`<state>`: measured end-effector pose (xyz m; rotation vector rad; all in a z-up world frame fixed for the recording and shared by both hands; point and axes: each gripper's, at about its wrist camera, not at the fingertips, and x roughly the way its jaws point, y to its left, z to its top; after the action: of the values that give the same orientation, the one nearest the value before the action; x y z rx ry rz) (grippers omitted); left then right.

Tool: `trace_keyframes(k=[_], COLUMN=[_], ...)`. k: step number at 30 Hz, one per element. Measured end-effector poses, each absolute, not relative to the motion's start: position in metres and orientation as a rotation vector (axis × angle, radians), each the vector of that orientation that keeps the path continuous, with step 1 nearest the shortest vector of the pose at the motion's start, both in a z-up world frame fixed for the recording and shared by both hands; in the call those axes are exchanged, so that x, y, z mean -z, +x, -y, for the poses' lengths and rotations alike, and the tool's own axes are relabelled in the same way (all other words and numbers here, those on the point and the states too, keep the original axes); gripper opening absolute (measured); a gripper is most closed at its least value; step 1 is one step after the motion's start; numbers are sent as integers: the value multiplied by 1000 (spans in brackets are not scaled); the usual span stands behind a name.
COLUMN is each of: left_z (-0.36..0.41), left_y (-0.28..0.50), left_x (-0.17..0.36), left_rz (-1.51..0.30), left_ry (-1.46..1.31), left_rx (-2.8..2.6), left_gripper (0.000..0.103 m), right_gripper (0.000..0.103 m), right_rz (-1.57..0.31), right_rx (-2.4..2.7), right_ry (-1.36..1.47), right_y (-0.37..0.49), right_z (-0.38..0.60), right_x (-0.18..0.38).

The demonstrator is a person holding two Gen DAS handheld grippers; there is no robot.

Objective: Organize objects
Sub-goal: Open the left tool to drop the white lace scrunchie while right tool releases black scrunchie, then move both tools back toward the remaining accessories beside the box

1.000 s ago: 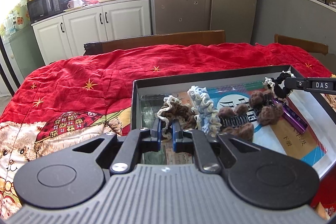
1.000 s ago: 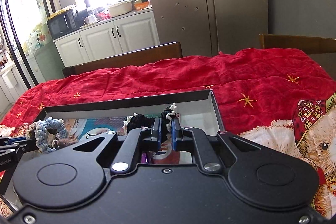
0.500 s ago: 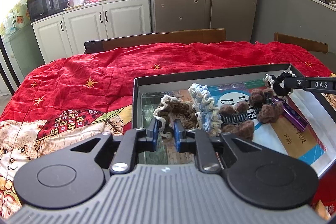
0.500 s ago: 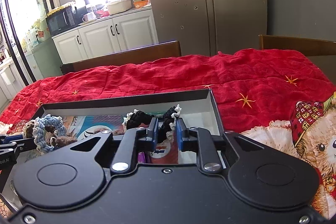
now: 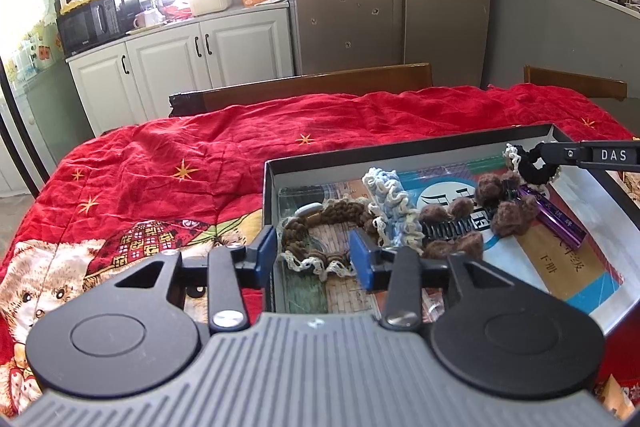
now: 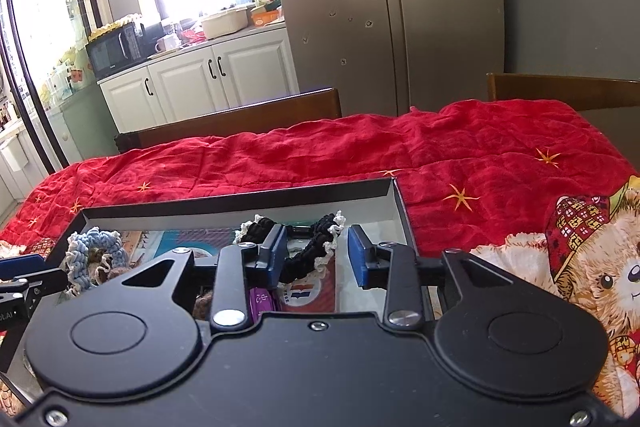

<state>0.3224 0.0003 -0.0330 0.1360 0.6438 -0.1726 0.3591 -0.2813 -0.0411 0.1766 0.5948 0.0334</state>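
Note:
A black shallow box (image 5: 360, 155) lies on the red blanket and holds hair accessories. My left gripper (image 5: 314, 255) is open, its blue pads either side of a brown crocheted scrunchie with cream edging (image 5: 320, 227) that lies in the box. Beside it are a blue-and-cream scrunchie (image 5: 394, 207), a brown pom-pom comb clip (image 5: 472, 215) and a purple clip (image 5: 560, 219). My right gripper (image 6: 316, 255) is open over the box's right end, with a black scrunchie with white trim (image 6: 308, 247) loose between the pads. The black scrunchie also shows in the left wrist view (image 5: 532, 167).
The red blanket (image 6: 440, 155) with star and bear prints covers the table. Wooden chair backs (image 5: 320, 87) stand behind the far edge. The box wall (image 6: 240, 199) rises around the items. Kitchen cabinets and a fridge are far behind.
Both grippers have opened. The left let go of the brown scrunchie, the right let go of the black scrunchie; both scrunchies now lie in the box.

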Motion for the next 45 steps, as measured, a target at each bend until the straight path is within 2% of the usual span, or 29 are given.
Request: trace_keyframes(k=[22, 45], left_z=[-2, -2], left_y=[298, 242], left_x=[17, -9], left_rz=[-633, -592], left_ry=[130, 126], left_rx=[170, 192], left_gripper=[68, 75], right_gripper=[35, 39], right_rz=[-574, -549], right_rx=[-77, -205], right_ry=[156, 65], right_y=[324, 239], right_z=[279, 269], right_x=[20, -14])
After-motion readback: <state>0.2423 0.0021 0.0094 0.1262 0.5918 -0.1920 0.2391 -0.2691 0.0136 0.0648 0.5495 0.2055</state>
